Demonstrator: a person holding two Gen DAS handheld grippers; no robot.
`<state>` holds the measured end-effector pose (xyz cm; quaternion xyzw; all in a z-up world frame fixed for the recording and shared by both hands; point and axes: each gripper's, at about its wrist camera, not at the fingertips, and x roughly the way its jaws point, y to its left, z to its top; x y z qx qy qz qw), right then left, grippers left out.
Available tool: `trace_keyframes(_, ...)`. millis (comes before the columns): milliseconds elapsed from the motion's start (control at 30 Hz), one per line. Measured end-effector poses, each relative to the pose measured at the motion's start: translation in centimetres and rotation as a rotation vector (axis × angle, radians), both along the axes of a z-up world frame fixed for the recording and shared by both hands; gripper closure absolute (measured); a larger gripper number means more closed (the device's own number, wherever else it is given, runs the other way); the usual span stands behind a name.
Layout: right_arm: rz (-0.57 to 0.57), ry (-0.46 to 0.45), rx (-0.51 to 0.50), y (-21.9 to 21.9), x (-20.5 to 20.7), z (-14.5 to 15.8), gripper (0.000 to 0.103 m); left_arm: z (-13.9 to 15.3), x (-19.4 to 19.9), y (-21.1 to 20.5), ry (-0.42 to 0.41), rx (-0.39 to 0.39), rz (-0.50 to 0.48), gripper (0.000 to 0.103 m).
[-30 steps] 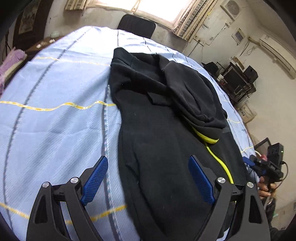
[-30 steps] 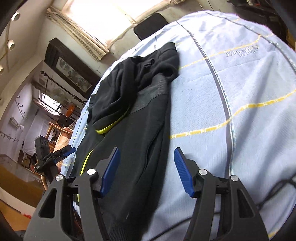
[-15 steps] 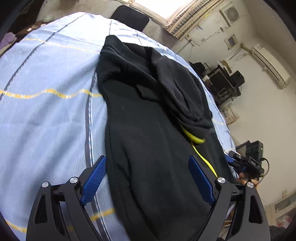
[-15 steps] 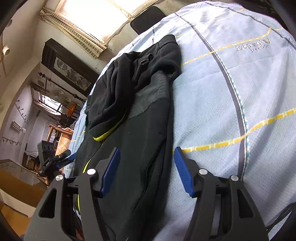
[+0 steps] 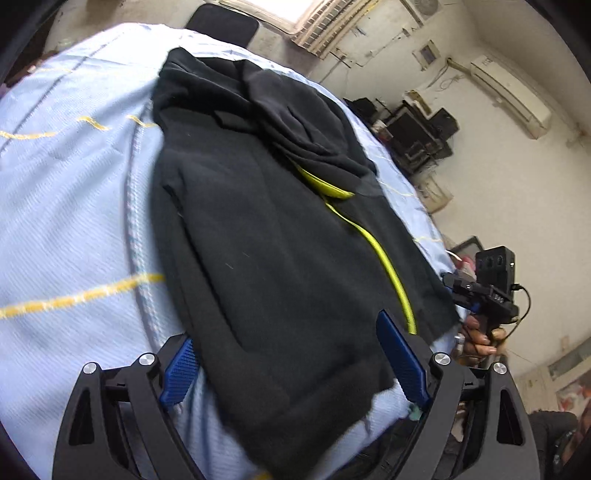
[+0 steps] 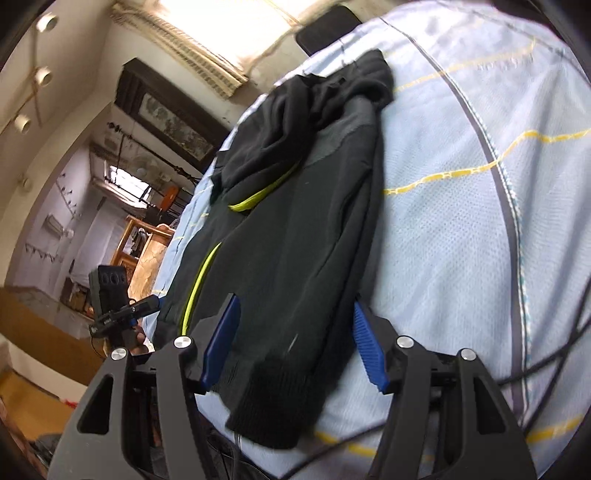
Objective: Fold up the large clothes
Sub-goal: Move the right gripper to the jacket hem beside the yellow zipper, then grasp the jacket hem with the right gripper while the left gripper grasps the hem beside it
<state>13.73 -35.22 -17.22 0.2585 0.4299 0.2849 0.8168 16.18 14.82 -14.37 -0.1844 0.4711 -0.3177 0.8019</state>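
A black hooded jacket [image 5: 266,229] with a yellow-green zipper [image 5: 384,266] lies lengthwise on a light blue sheet [image 5: 66,221], hood at the far end. My left gripper [image 5: 295,369] is open, its blue pads either side of the near hem corner, low over the cloth. In the right wrist view the same jacket [image 6: 295,240] shows with its ribbed hem [image 6: 273,406] hanging over the near edge. My right gripper [image 6: 295,343] is open and straddles that hem corner. Each gripper shows in the other's view, at the jacket's other hem corner.
The sheet [image 6: 480,221] has yellow and grey stripes and covers a rounded surface. A dark chair back [image 5: 221,24] stands at the far end. Black cables [image 6: 554,350] lie at the right of the sheet. Shelves with equipment [image 5: 417,136] stand by the wall.
Both grippers have moved forward and down to the jacket's near hem; the cloth now sits between each pair of open pads. The jacket has not moved.
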Motion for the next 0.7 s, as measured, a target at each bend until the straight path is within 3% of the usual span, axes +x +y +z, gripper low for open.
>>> trace_keyframes(67, 0.014, -0.022, 0.016, 0.0, -0.8, 0.4, 0.045, -0.2, -0.2, -0.4, -0.008, -0.001, -0.006, 0.014)
trace_keyframes(233, 0.042, -0.036, -0.010, 0.6, -1.0, 0.0, 0.067, -0.4, 0.3, -0.7, -0.019, -0.025, -0.008, 0.014)
trace_keyframes(400, 0.041, -0.020, -0.001, 1.0, -0.2, -0.6, 0.071, -0.2, 0.2, -1.2, -0.036, -0.003, 0.000, 0.015)
trace_keyframes(500, 0.038, -0.023, -0.010, 1.1, -0.4, -0.6, 0.073, -0.2, -0.3, -1.3, -0.052, 0.031, 0.012, 0.020)
trace_keyframes(700, 0.033, -0.030, -0.005, 0.9, -0.8, -0.5, 0.074, -0.2, -0.9, -0.8, -0.048, 0.023, 0.012, 0.023)
